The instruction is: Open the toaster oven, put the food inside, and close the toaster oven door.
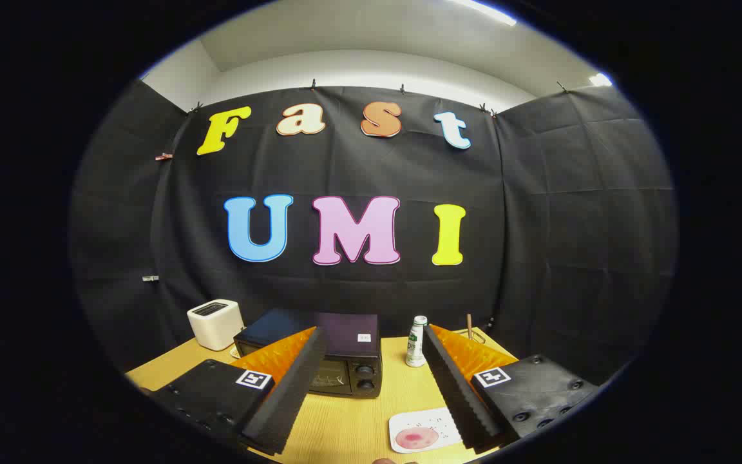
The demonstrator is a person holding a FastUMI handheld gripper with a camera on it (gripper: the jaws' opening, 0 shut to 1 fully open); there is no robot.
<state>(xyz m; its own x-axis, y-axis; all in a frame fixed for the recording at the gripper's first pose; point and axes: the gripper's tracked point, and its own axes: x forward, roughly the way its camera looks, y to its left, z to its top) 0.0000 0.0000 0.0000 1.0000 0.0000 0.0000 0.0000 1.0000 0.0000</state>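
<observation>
A booth hung with black cloth encloses a pale wooden surface, with a white ceiling and a strip of light above the cloth's top edge. In the gripper view, the gripper hovers above the near part of the surface with its jaws spread wide and nothing between them; the two fingers angle outward from each other, each with a square black-and-white marker on its housing. Just ahead of the fingers, partly hidden behind the tip of the left one, stands a small black box-shaped toaster oven with a dark glass door on its front and two round black knobs stacked at the door's right side. The door looks closed, flush with the front, though the left finger covers part of it. Beyond the oven to its left, near the cloth wall, sits a white boxy pop-up toaster with a dark slot in its top. To the right of the oven, just beside the tip of the right finger, a small white bottle with a green-printed label stands upright. Nearer, between the fingers and close against the inner edge of the right one, a white square plate lies flat on the surface, carrying a round pinkish piece of food.
</observation>
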